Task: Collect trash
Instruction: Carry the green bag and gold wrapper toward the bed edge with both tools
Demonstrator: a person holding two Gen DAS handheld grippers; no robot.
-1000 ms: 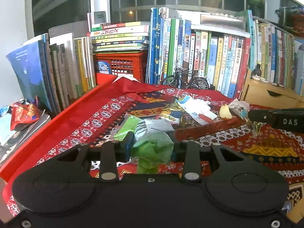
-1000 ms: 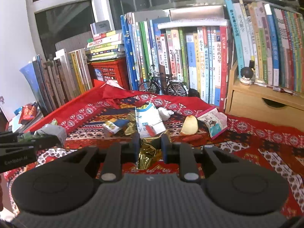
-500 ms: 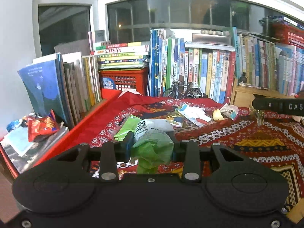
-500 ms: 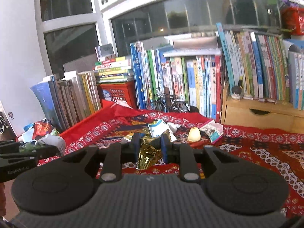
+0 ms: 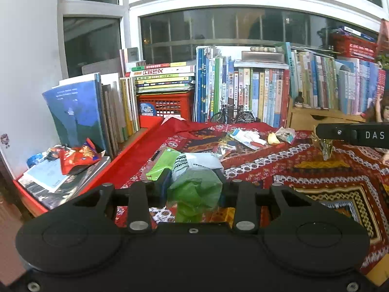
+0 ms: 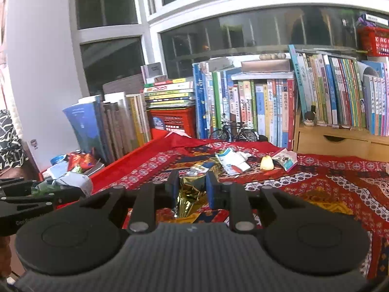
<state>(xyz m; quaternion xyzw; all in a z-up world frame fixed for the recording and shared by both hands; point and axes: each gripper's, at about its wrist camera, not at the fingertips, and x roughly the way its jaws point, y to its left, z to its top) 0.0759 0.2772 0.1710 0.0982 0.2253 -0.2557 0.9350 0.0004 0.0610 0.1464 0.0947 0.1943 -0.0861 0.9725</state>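
**Both grippers loaded, no bin in sight**

Left gripper (image 5: 193, 182) is clamped on a green-and-white plastic bag (image 5: 194, 189); right gripper (image 6: 192, 187) pinches a gold foil wrapper (image 6: 186, 198), both above the table (image 6: 328, 194). Looks like the carry step. Next: find a bin; none visible. More wrappers (image 6: 232, 161) remain.

Green and white crumpled bag (image 5: 194, 185) showed at centre frame, a gold foil wrapper (image 6: 190, 192) gleamed lower centre, the cloth (image 5: 316, 177) ran red with white-and-yellow geometric bands (busy stuff), and a red basket (image 5: 167, 105) sat upper middle.
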